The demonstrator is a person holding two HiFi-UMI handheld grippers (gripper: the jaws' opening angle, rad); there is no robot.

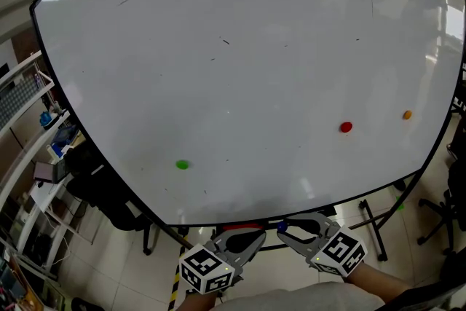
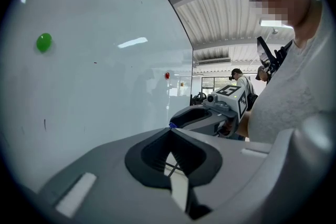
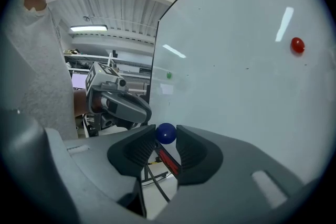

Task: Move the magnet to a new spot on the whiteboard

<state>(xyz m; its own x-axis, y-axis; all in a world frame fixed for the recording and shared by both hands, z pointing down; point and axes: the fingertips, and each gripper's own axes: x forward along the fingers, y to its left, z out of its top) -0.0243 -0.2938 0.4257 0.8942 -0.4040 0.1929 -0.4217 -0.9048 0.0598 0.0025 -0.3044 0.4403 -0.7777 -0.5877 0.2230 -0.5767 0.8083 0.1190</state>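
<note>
The small, glossy, round blue magnet (image 3: pixel 166 133) sits pinched between the ribbed dark pads of the right tool (image 3: pixel 166 137), just below the lower edge of the smooth white whiteboard (image 1: pixel 218 47); the grey plastic left tool (image 2: pixel 170 128) is beside it, jaws together on nothing; both point up at the board; green (image 1: pixel 182 164), red (image 1: pixel 346 127) and orange (image 1: pixel 407 115) button magnets dot its face.
</note>
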